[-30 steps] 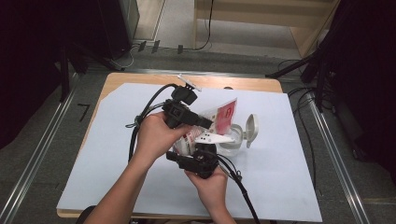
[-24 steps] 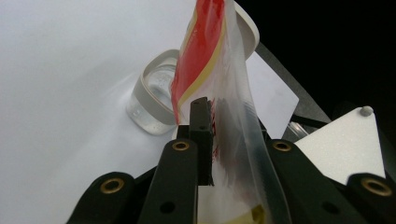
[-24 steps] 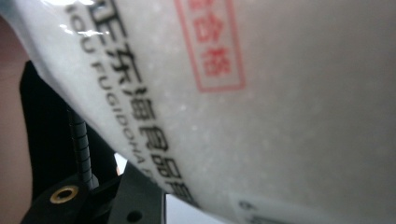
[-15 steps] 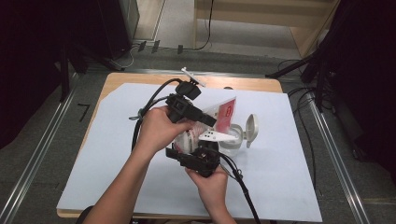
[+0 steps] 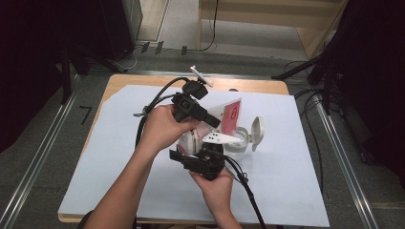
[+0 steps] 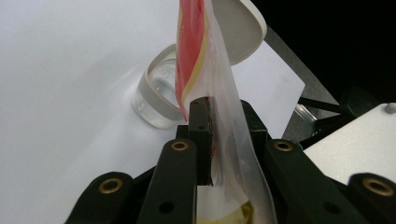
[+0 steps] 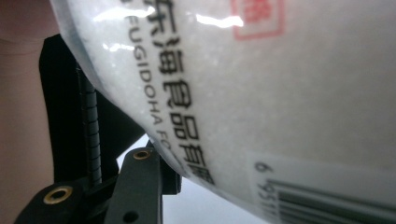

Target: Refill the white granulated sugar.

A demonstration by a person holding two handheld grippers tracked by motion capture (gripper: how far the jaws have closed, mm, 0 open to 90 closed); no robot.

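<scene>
Currently pouring setup: bag (image 5: 200, 136) of white granules held over the bench (image 5: 296, 191), tilted, long axis running up-right toward open clear jar (image 5: 239, 143); left claw (image 6: 219, 121) clenched on the bag's flat red-printed top, jaws just closing further; right claw (image 7: 135, 154) grasping bag's full lower body; mouth above jar rim, jar just beyond left claw.

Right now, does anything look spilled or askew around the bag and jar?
No spill shows. The bag hangs tilted above the open jar, held by the left claw and right claw; the jar's lid stands flipped up.
</scene>
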